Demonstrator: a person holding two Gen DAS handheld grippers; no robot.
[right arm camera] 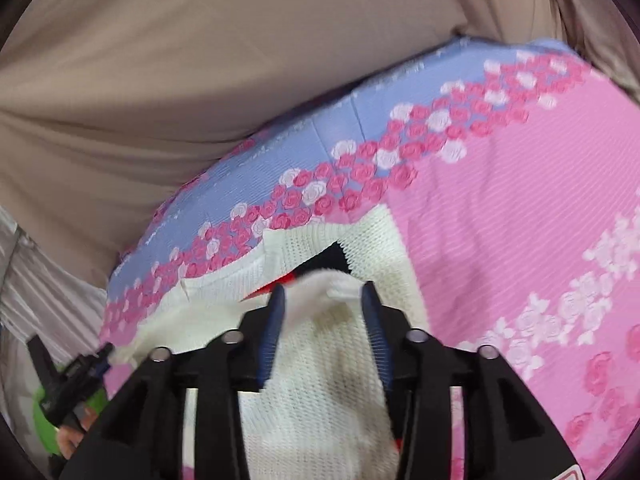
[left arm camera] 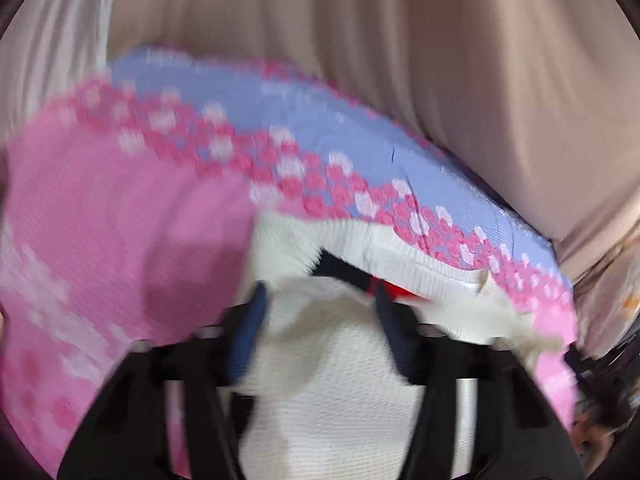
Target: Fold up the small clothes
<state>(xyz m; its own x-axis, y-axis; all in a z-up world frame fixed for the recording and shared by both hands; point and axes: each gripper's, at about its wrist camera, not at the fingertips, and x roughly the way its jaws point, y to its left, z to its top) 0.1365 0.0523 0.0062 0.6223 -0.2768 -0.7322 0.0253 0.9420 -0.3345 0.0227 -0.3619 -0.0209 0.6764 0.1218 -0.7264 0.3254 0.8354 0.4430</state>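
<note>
Surface: rose-print sheet (right arm camera: 500,216), spread as folding bed.
Left gripper (left arm camera: 320,312): pinching knit (left arm camera: 332,392).
Right gripper (right arm camera: 324,300): pinching knit's edge, raised for folding.

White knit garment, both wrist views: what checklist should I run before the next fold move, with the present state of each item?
1. Left tool around the white knit garment: ok, knit lies between its fingers; whether it is pinched, cannot tell.
2. Right tool around the garment: ok, a knit fold sits between its fingers; firm clamp, cannot tell.
3. Garment over the pink and blue rose-print sheet: ok.
4. Sheet not caught with the knit: cannot tell.
5. Garment lying flat: not ok, edges bunched and lifted, dark and red lining exposed.
6. Left view sharp enough to judge: not ok, motion blur.
</note>
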